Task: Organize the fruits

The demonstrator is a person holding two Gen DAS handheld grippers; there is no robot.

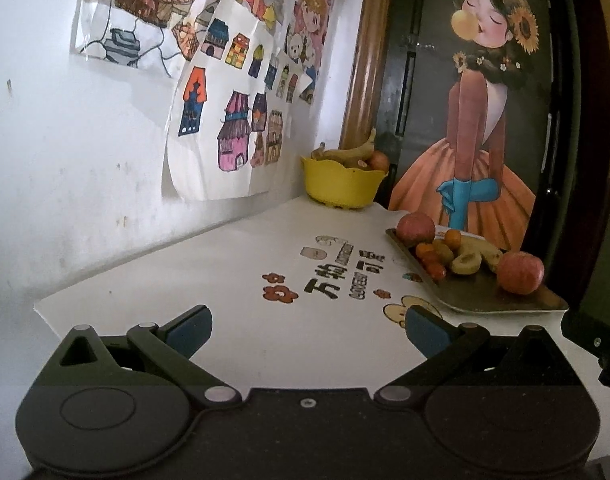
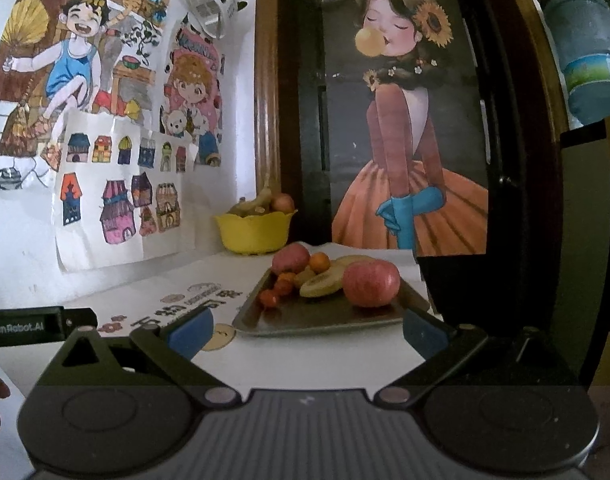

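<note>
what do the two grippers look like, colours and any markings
Both the left gripper and right gripper have matte black bodies, angular black linkage arms with silver pivot pins, and blue pads on the fingers. White "GenRobot.AI" lettering marks the left gripper's side.

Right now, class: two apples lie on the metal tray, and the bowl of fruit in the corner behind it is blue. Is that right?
One error: the bowl is yellow, not blue, as the right wrist view shows. Two apples do lie on the metal tray.
</note>
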